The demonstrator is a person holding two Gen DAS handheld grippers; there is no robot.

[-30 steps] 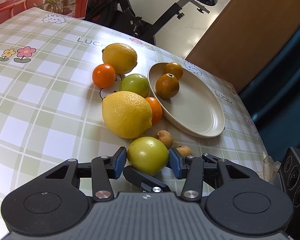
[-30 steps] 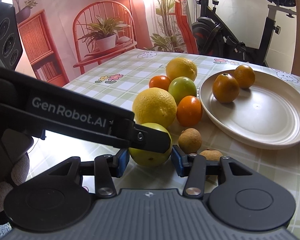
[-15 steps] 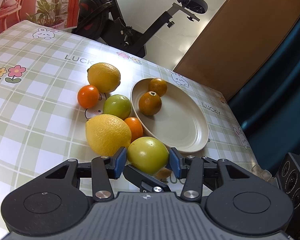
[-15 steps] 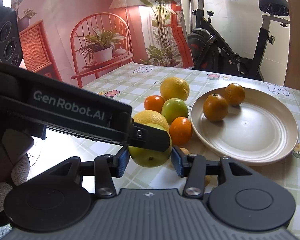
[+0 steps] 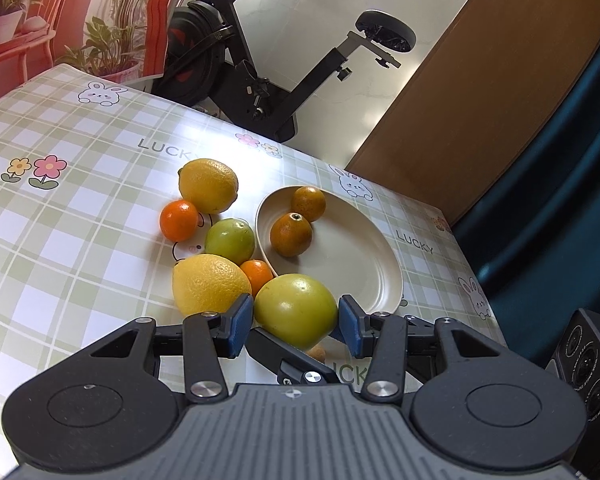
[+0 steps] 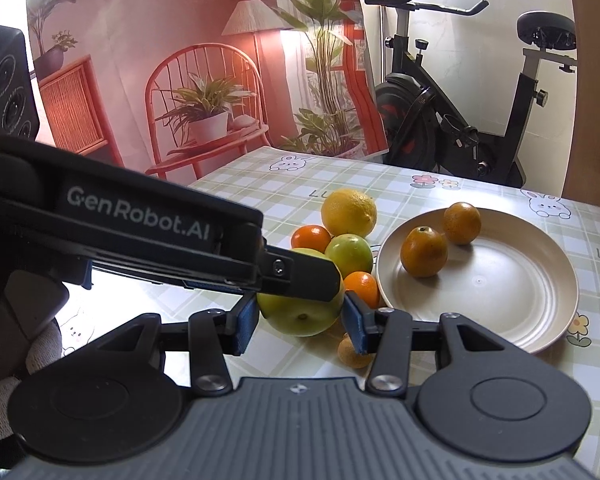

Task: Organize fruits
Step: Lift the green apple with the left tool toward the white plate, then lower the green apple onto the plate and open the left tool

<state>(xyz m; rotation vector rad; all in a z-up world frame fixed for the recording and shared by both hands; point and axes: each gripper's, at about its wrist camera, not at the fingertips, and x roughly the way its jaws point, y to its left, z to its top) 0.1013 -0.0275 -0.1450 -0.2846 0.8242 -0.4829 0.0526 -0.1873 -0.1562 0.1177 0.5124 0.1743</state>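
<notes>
Both pairs of tongs are clamped on the same big green fruit (image 5: 296, 306). The left tongs (image 5: 296, 322) have their blue pads (image 5: 240, 326) pressed against its two sides, and the right tongs (image 6: 302, 318) pinch it across from another angle, their pads (image 6: 246, 326) tight on the skin. In the right wrist view the black finger of the left tool, lettered in white, lies across the top of the fruit and hides its upper part. The fruit hangs clear above the counter (image 5: 80, 240), which is covered in a green checked cloth with bunnies and flowers.

Below and beyond it, the rest of the fruit sits in a cluster. A large yellow lemon (image 5: 210, 284) lies just to the left of the held fruit, with a small orange (image 5: 257, 276) tucked between it and the cream plate (image 5: 364, 264). Behind those come a smaller green fruit (image 5: 230, 240), another little orange (image 5: 179, 220) and a second lemon (image 5: 208, 185) at the back, all touching or nearly so. The plate stands right beside the cluster, its rim against the near orange, and carries two dull orange fruits (image 5: 291, 234) close together at its far side. A small brown fruit (image 6: 350, 354) rests on the cloth under the right tongs, partly hidden by one finger.

A gloved hand (image 6: 16, 364) holds the left tool at the edge of the right wrist view.
</notes>
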